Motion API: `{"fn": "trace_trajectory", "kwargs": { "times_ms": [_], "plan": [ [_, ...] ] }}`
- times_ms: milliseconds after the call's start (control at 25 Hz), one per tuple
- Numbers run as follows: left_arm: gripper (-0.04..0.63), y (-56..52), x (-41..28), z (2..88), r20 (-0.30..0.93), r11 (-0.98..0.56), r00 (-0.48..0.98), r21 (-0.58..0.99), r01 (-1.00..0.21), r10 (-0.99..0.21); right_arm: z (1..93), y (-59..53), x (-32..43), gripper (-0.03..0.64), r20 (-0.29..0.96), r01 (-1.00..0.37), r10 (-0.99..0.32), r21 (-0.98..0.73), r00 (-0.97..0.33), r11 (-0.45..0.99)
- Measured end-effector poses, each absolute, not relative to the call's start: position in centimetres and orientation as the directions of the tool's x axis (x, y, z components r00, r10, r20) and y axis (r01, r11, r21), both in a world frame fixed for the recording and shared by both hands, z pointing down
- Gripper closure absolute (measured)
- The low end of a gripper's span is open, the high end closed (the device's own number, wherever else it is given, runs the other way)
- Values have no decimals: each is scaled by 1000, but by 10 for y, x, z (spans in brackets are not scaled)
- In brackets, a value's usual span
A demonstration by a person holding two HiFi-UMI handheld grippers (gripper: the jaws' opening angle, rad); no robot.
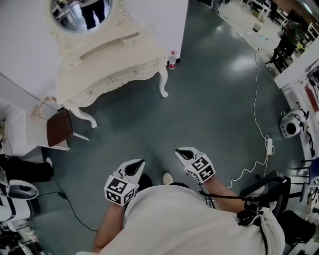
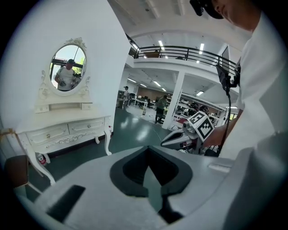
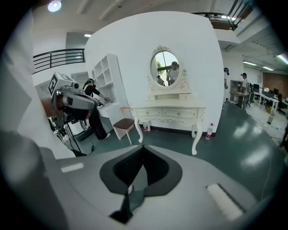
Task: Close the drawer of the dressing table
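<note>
The white dressing table (image 1: 107, 64) with its oval mirror (image 1: 79, 15) stands against the wall, well ahead of me across the floor. In the right gripper view its two front drawers (image 3: 148, 112) (image 3: 180, 113) look flush with the frame of the dressing table (image 3: 173, 107). The left gripper view shows the dressing table (image 2: 67, 130) far off at the left. My left gripper (image 1: 138, 163) and right gripper (image 1: 180, 152) hang side by side close to my body, far from the table. Both are shut and hold nothing. Their tips meet in the gripper views (image 2: 147, 148) (image 3: 143, 147).
A stool with a brown seat (image 1: 60, 127) stands left of the table. A bottle (image 1: 172, 59) sits on the floor by its right leg. A white cable (image 1: 256, 114) trails across the floor at right, near white equipment (image 1: 291, 124). A person (image 3: 92, 108) stands by white shelves.
</note>
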State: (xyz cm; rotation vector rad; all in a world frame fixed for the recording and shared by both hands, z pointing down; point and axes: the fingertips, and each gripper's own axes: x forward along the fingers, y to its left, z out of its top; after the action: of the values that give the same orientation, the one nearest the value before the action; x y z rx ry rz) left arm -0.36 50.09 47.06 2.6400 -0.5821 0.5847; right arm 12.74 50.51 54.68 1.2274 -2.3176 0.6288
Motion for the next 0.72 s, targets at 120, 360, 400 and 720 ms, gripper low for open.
{"fn": "trace_trajectory", "kwargs": {
  "times_ms": [120, 360, 400, 720],
  "plan": [
    [594, 488, 2, 476, 478, -844, 827, 274, -461, -297, 552, 489, 136, 612, 570, -848, -647, -193, -506, 493],
    [594, 420, 9, 488, 472, -859, 841, 280, -428, -265, 566, 422, 141, 600, 580, -869, -659, -206, -479, 451],
    [594, 405, 9, 486, 464, -863, 846, 278, -421, -263, 565, 408, 140, 604, 581, -872, -661, -208, -475, 443],
    [594, 267, -23, 459, 405, -882, 876, 269, -388, -262, 530, 279, 108, 615, 572, -886, -690, -167, -444, 431]
  ]
}}
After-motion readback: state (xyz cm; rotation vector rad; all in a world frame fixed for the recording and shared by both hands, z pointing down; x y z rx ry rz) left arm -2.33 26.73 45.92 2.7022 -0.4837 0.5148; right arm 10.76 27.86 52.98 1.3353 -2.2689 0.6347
